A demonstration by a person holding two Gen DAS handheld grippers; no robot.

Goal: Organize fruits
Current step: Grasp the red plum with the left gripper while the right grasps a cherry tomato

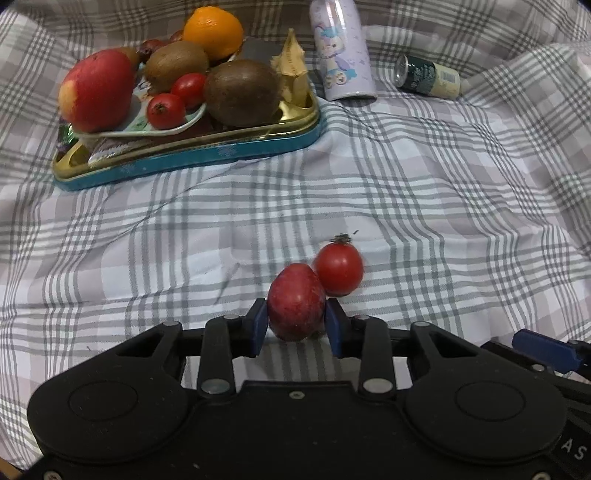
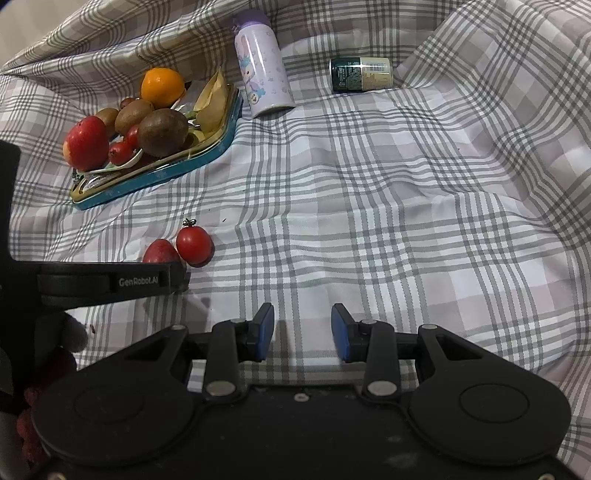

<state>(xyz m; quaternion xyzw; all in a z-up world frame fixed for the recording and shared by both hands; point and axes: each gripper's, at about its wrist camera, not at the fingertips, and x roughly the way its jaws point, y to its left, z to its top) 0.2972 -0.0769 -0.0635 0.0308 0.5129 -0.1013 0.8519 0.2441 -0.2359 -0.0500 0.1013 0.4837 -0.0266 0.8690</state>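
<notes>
My left gripper [image 1: 296, 325] is shut on a dark red plum-like fruit [image 1: 295, 301] low on the checked cloth. A cherry tomato [image 1: 339, 268] touches that fruit just behind it. Both show in the right wrist view, the fruit [image 2: 159, 252] partly hidden by the left gripper's body [image 2: 110, 282], the tomato [image 2: 194, 240] beside it. A blue-and-gold tin tray [image 1: 258, 142] at the far left holds an apple [image 1: 96, 90], kiwis [image 1: 242, 92], an orange [image 1: 213, 31] and two small tomatoes. My right gripper [image 2: 303, 332] is open and empty over bare cloth.
A purple cartoon bottle [image 1: 341, 51] stands behind the tray, with a dark green can [image 1: 426, 75] lying on its side to its right. The tray [image 2: 207, 153] also shows in the right wrist view. Wrinkled checked cloth [image 2: 406, 203] covers everything.
</notes>
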